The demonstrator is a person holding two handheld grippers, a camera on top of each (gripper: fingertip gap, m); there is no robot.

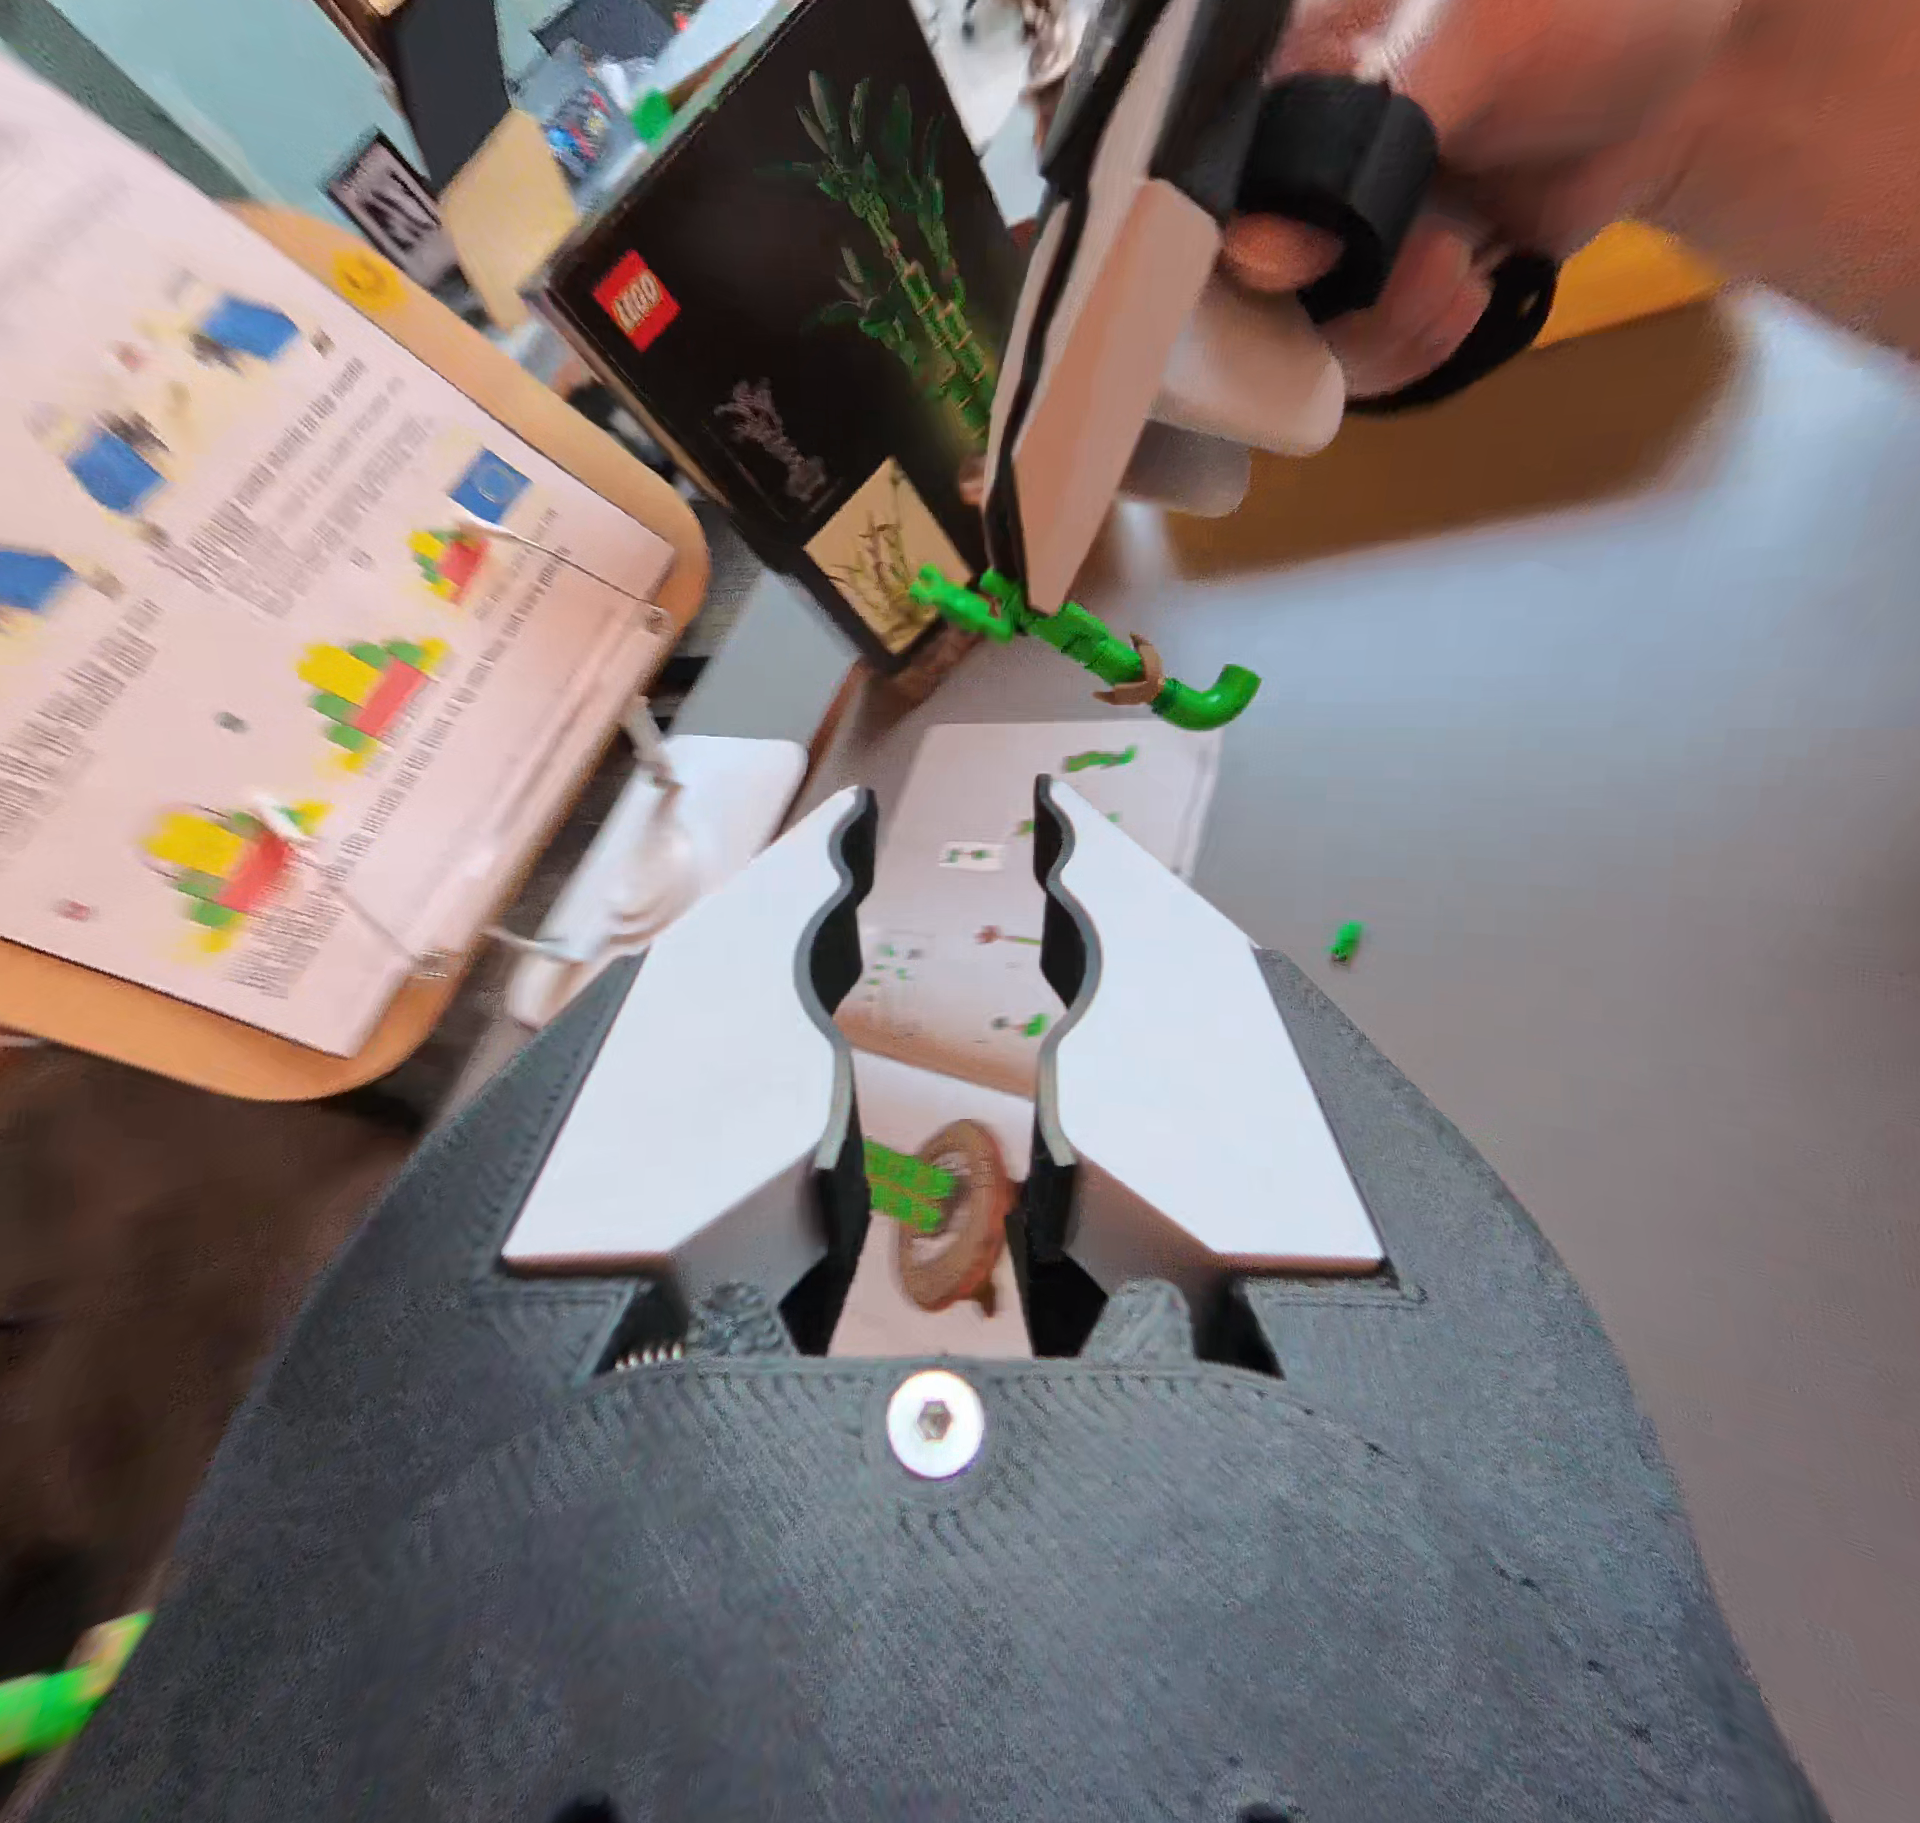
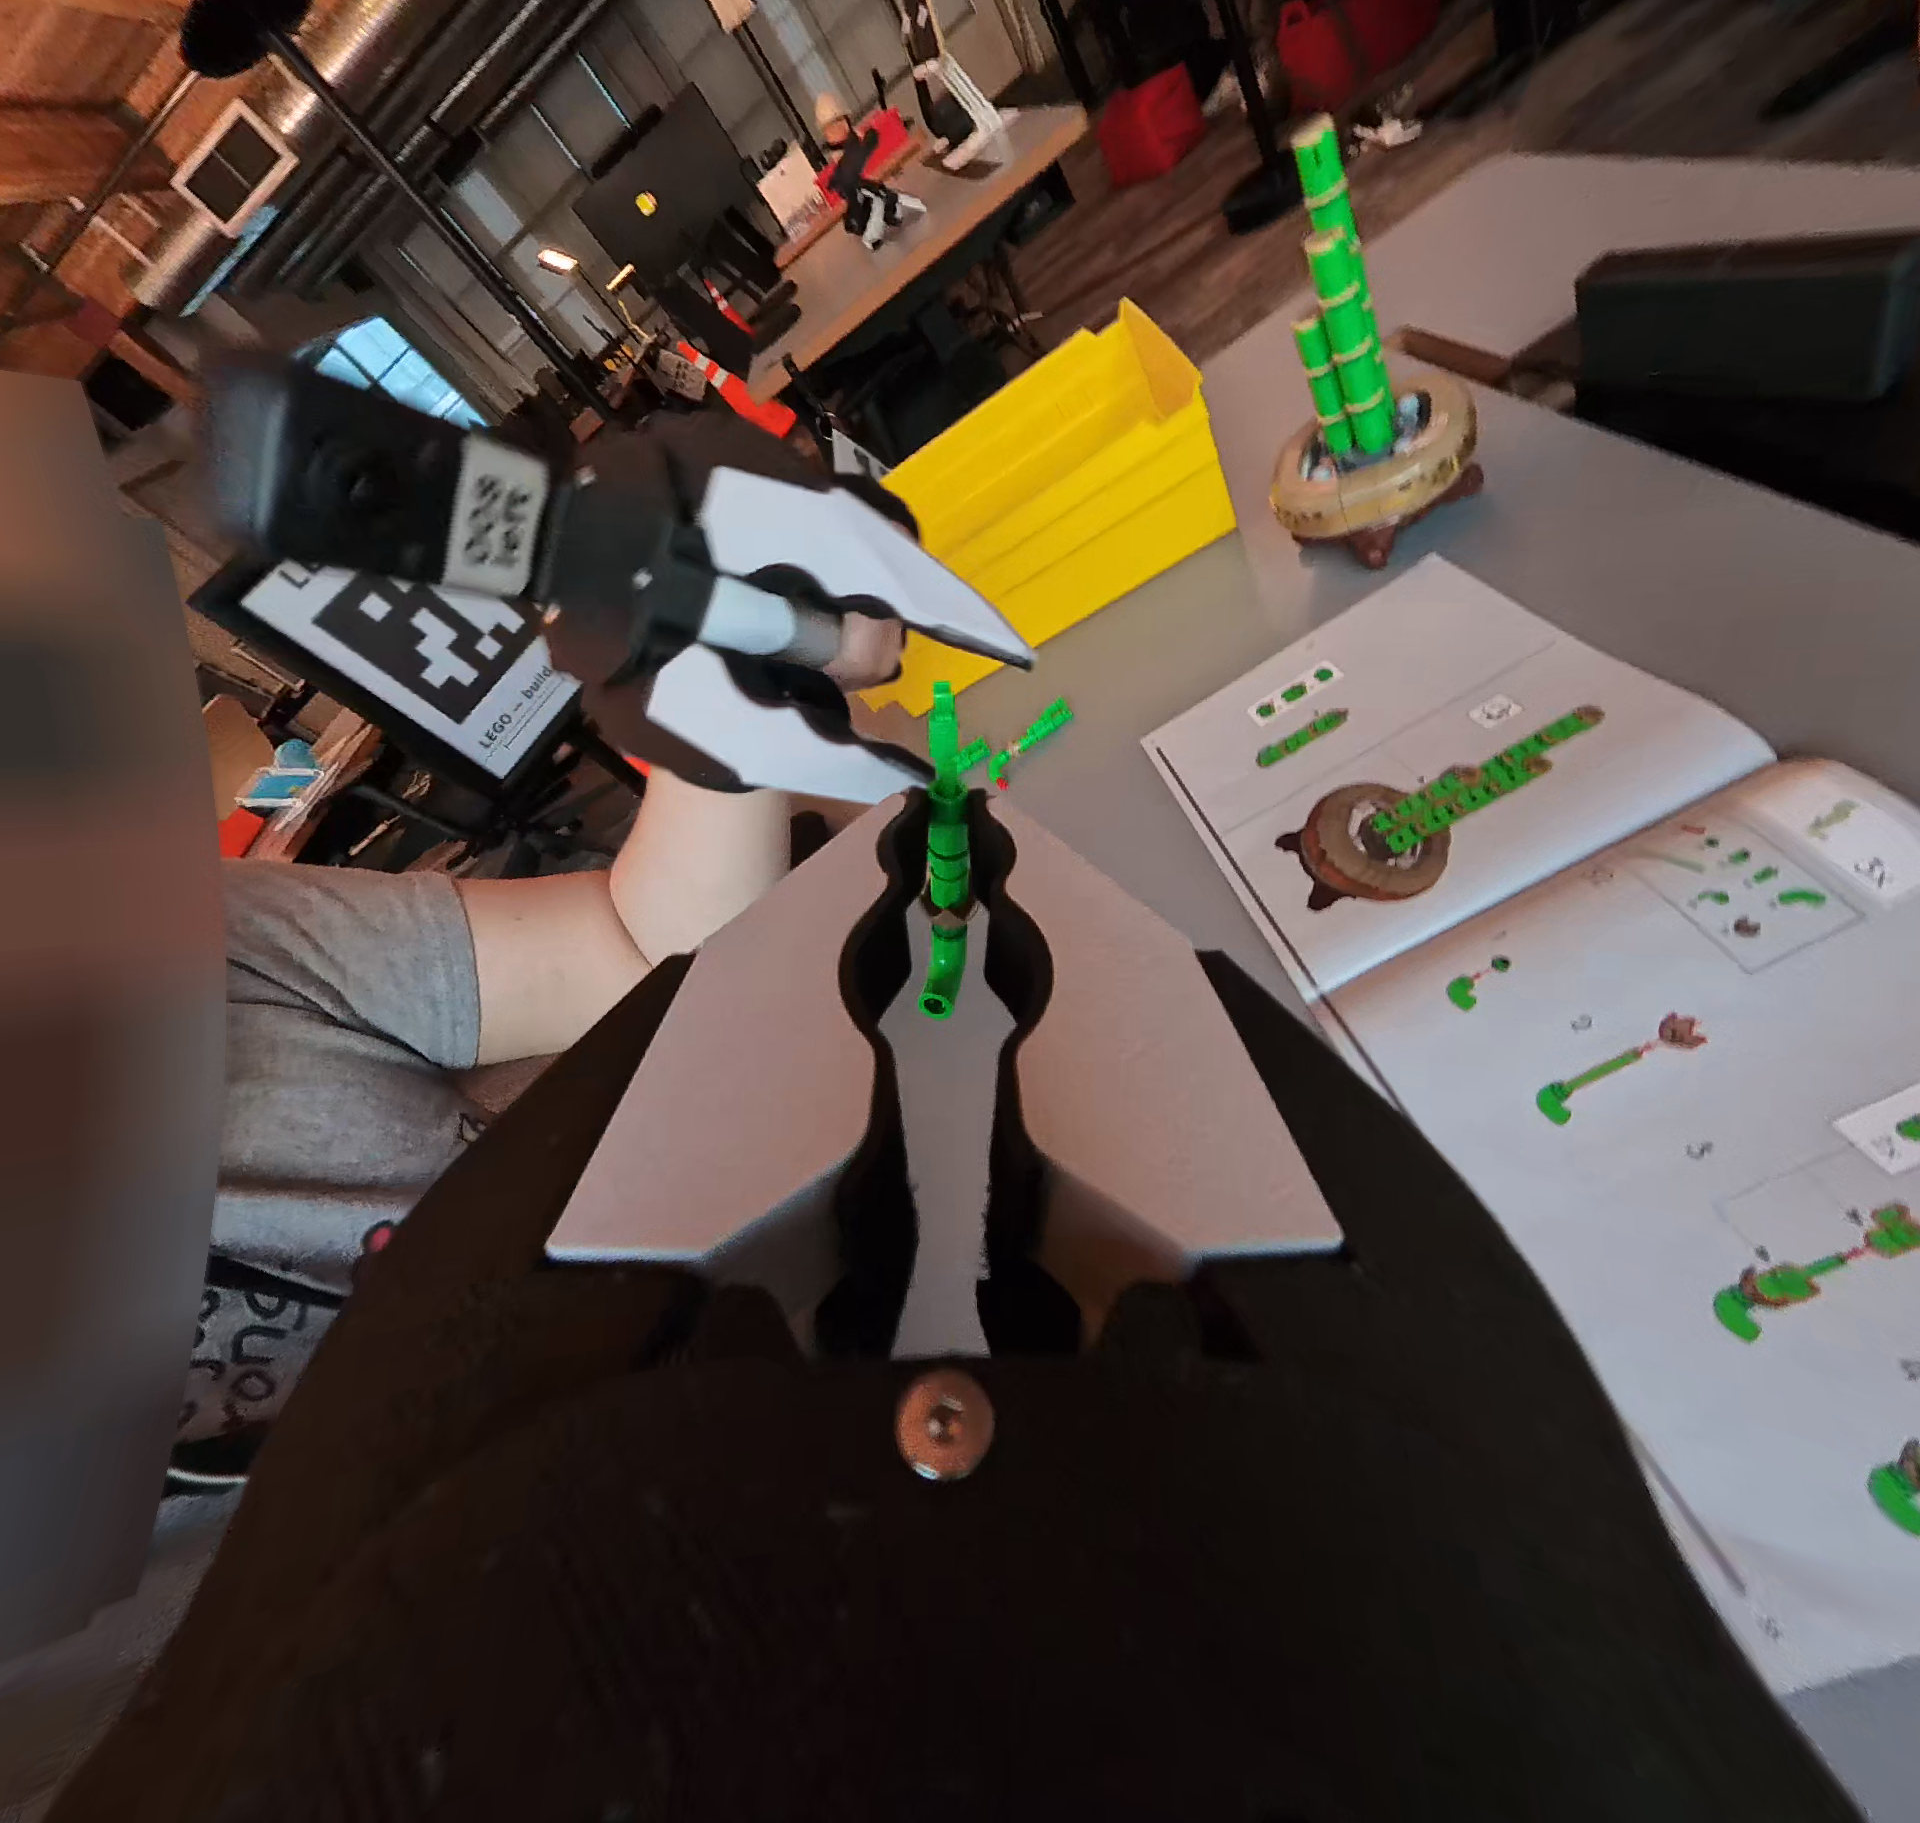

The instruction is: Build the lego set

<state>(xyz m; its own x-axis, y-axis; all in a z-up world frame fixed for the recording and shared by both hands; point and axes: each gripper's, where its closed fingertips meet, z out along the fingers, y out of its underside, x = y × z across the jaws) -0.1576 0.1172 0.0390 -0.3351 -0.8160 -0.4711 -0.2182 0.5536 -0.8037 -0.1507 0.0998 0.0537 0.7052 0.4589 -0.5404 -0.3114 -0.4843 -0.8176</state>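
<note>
Between the right gripper [image 2: 948,817] tips sits the green stem [image 2: 948,880], pinched across its segmented middle; curved elbow end points back toward the camera, thin branch tips stick out past the fingers; left gripper [image 1: 951,807] has its jaws parted with nothing between them, hovering just beside the stem tip in the right wrist view.

Step in hand looks like adding a piece to the stem's free end; I'd keep the right grip square on the ribbed section so the stem can't roll, bring the left in along the stem axis, push straight, no side load; the branch joints look thin and could pop off.

Stem: glossy hard plastic, round stacked cylinders, one tan collar near the elbow; finger faces flat and pale, inner pads black and scalloped.

Out from the stem: open instruction booklet [image 2: 1558,942] to its right, matte paper; bamboo model [image 2: 1351,402] beyond that, upright green tubes in a round tan pot; yellow bin [image 2: 1070,485] behind the stem; grey table [image 2: 1143,807], smooth.
</note>
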